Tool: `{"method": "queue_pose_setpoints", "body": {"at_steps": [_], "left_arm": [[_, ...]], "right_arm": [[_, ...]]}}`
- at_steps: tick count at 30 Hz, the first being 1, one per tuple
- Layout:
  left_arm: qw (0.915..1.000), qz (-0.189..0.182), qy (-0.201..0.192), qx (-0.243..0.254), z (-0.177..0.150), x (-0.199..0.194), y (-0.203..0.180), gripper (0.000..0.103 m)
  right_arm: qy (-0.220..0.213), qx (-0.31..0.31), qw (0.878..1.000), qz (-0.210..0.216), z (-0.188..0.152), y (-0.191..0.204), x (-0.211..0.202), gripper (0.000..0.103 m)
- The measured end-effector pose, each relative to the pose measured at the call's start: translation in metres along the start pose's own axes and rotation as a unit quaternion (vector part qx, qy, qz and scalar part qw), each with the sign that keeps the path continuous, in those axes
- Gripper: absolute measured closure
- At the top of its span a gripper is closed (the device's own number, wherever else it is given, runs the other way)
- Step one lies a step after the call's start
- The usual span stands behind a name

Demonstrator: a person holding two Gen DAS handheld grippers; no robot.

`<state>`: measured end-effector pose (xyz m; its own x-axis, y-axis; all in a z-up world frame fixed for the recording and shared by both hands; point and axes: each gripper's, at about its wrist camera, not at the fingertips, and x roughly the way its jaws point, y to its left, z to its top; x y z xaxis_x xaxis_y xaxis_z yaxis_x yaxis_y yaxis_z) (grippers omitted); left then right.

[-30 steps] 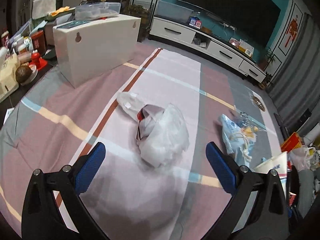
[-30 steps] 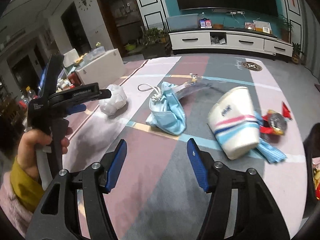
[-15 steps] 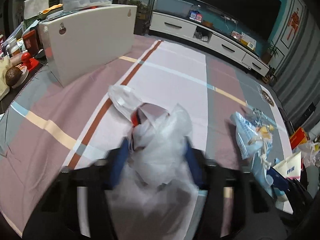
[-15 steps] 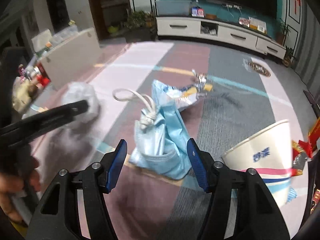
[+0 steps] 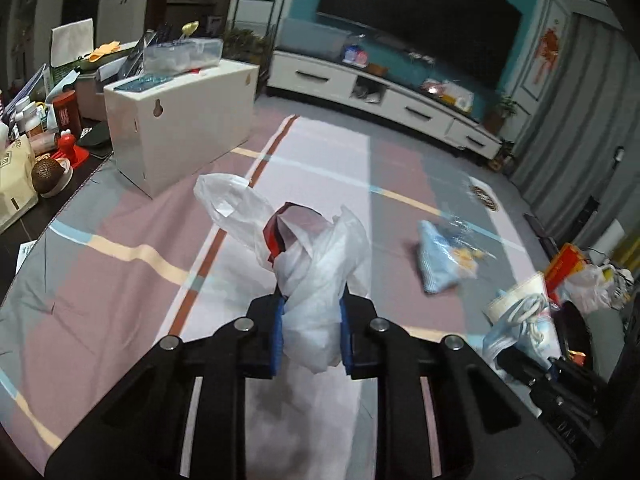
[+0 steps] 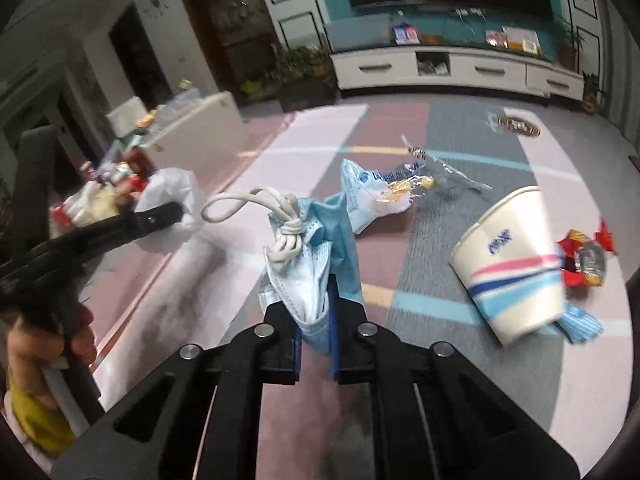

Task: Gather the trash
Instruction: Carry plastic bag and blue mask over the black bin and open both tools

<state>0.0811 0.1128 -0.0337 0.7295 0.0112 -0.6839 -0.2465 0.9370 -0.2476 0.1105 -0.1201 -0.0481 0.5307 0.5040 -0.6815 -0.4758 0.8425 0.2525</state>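
Trash in both grips, lift comes next

Cloth (image 5: 132, 216) covers the whole table, striped pink, grey and white, with the white box (image 5: 180, 120) standing at its far left. My left gripper (image 5: 311, 330) has just been closing and now pinches the white bag (image 5: 320, 280), which bulges up between the blue pads with a dark red wrapper showing at its top. The bag looks clear of the cloth, though its lowest folds are hidden behind my jaws, so I cannot be sure.

My right gripper (image 6: 316, 340) has also just been closing, and it is clamped on the blue mask (image 6: 308, 280), whose knotted ear loops stick up to the left. Beside it, well apart from my jaws, the paper cup (image 6: 516, 264) lies tipped on its side, with a clear snack wrapper (image 6: 384, 196) beyond the mask and a red candy wrapper (image 6: 588, 260) at the right edge.

To do this step well, I judge I should keep both grips firm and raise them straight, since thin film and a soft mask can slip from narrow pads. Swinging sideways risks the dangling loops snagging the cup. The cup and wrappers are left for later passes
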Motion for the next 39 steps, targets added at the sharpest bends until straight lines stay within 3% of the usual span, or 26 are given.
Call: {"method": "queue_pose_setpoints", "body": {"at_steps": [3, 6, 16, 25, 34, 39], "left_arm": [[0.9993, -0.036, 0.002, -0.005, -0.006, -0.014, -0.006, 0.08], [0.9981, -0.058, -0.001, 0.022, -0.012, -0.022, -0.027, 0.08], [0.9834, -0.14, 0.011, 0.115, -0.041, -0.029, -0.106, 0.08], [0.9539, -0.233, 0.001, 0.189, -0.059, -0.046, -0.187, 0.079], [0.9329, -0.268, 0.022, 0.24, -0.07, -0.035, -0.266, 0.078], [0.9185, -0.285, 0.04, 0.271, -0.079, -0.023, -0.317, 0.077]], "right_arm": [[-0.013, 0.009, 1.0, 0.019, -0.006, -0.004, -0.026, 0.092], [-0.032, 0.015, 0.999, 0.014, -0.014, -0.012, -0.049, 0.092], [-0.097, 0.077, 0.992, -0.032, -0.025, -0.077, -0.099, 0.092], [-0.136, 0.131, 0.979, -0.078, -0.037, -0.134, -0.138, 0.092], [-0.162, 0.17, 0.965, -0.115, -0.053, -0.178, -0.172, 0.091], [-0.178, 0.226, 0.945, -0.157, -0.071, -0.222, -0.198, 0.091]]}}
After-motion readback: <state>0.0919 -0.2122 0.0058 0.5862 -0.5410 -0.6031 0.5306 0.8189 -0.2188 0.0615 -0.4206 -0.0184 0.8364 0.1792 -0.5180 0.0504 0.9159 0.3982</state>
